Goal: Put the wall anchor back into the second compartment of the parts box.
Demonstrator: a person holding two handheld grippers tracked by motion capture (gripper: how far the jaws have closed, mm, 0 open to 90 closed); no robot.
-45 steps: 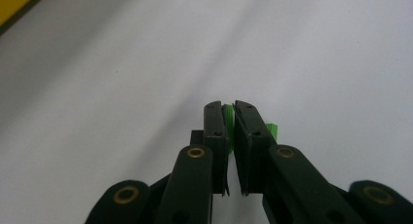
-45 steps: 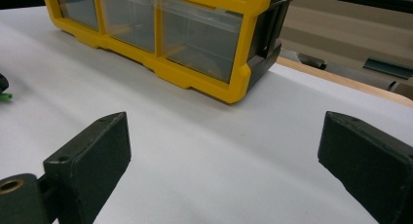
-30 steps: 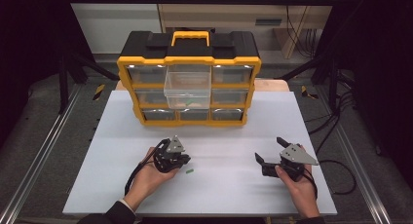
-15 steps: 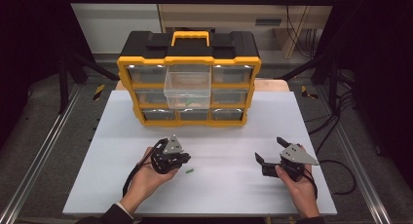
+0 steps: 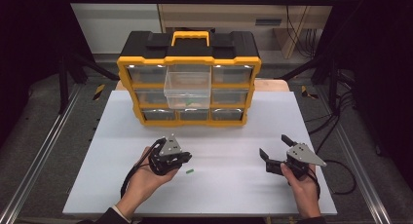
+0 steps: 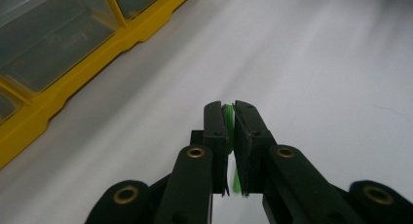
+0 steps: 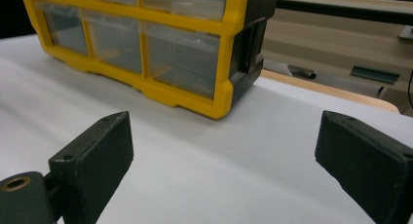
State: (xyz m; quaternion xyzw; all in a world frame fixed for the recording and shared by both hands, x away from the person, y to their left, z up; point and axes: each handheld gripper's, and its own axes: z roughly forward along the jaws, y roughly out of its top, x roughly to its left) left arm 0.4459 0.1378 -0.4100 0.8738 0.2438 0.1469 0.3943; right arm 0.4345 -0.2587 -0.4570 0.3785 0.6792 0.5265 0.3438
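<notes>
At the left of the white counter [image 5: 243, 136], a small green plastic piece [image 6: 228, 118] is pinched between the closed fingers of the left gripper [image 5: 187, 157], likely for the pulled-out clear drawer [image 5: 187, 89] of the yellow-and-black organiser [image 5: 189, 78]. Rightward, the right gripper [image 5: 273, 150] is held idle, fingers spread wide and empty.

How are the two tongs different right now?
The left tongs are shut, pinching a small green piece, while the right tongs stand wide open with nothing between them. In the high view, the left tongs sit near another small green bit lying on the white table; the right tongs have bare table around them. Both are black, each held in a hand, in front of the yellow drawer box.
</notes>
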